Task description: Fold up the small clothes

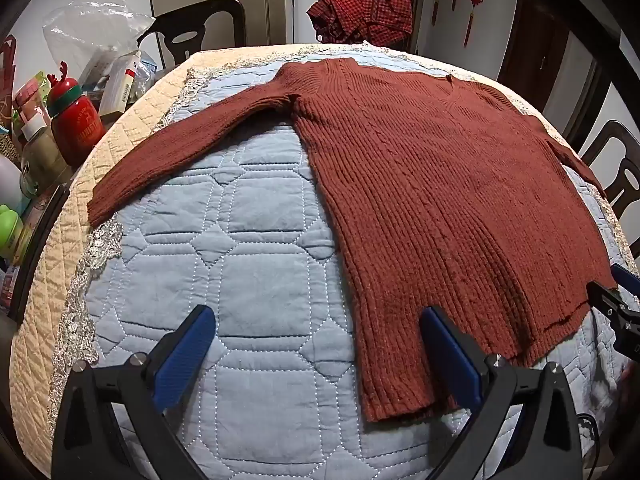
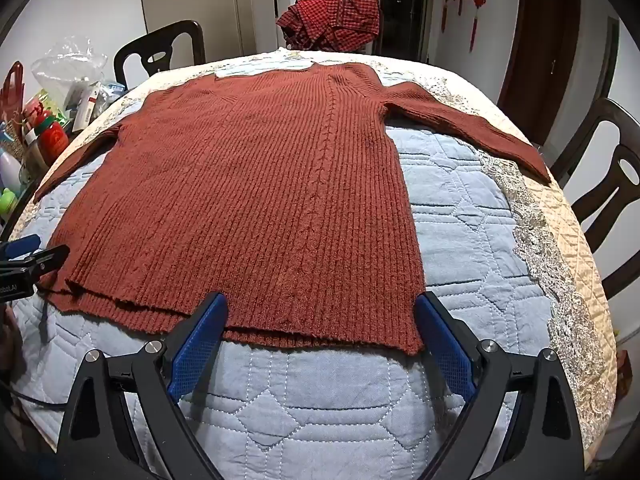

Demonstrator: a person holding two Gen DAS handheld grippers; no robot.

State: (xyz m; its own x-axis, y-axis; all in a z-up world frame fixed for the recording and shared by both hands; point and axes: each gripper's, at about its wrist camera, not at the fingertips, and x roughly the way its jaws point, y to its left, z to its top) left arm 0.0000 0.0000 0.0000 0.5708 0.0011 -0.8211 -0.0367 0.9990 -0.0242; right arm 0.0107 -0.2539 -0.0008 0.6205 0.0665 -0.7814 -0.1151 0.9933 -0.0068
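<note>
- The left hand-held gripper (image 1: pixel 316 344) stood at the bottom of the left wrist view with its jaws spread wide and nothing between the pads; one blue finger lay over the bare quilt (image 1: pixel 224 240), the other just over the hem corner of the sweater (image 1: pixel 420 184).
- The sweater lay flat on the quilted worktop, filling the centre and right of that view, one sleeve (image 1: pixel 192 148) running out toward the left edge, near the clutter of bottles (image 1: pixel 76 128) (a snag risk if the sleeve were swept across).
- Its long axis ran from the bottom of the frame to the top: hem at the bottom, neckline at the top, sleeves spread to either side.
- The right hand-held gripper (image 2: pixel 320 332), at the bottom of the right wrist view, was likewise fully open and held nothing, its fingers straddling the lower right stretch of hem.
- Likely trouble, in my judgement: the hem showed two offset layers, so a pinch could catch only the top one and the fold would drag apart.
- The thick rib knit could slip from the pads or bunch, and uneven lifts by the two sides would skew the fold.
- The other sleeve (image 2: pixel 472 128) reached toward the right edge of the worktop and might slide off.
</note>
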